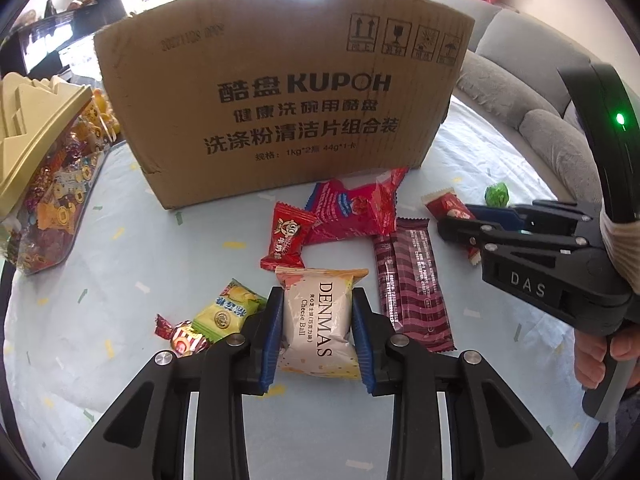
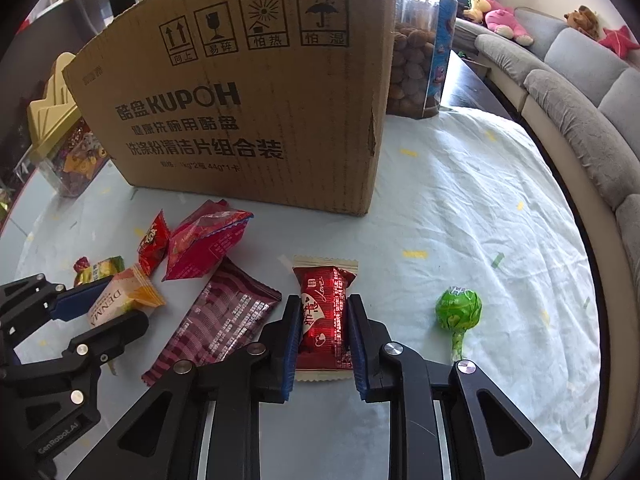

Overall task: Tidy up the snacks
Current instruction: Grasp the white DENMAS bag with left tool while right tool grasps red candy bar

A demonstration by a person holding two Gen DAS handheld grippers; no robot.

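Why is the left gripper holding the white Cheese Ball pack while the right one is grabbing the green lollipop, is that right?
Not quite. The right gripper grips the red candy bar, as the right wrist view shows; the green lollipop lies untouched beside it. The left gripper does hold the Cheese Ball pack.

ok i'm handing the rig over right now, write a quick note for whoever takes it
Left tool: its pads sit against both sides of the DENMAS cheese ball pack, which seems to rest on the tablecloth.
Right tool: closed the same way on the red Love candy bar, also low on the cloth.
Loose in front of the cardboard box: maroon striped bar, large red pouch, small red candy, yellow-green candy, small twist-wrapped candy, green lollipop.
Done: nothing visibly sorted yet; the box's inside is out of view.
Left: move both held snacks, probably into the box, then the rest.
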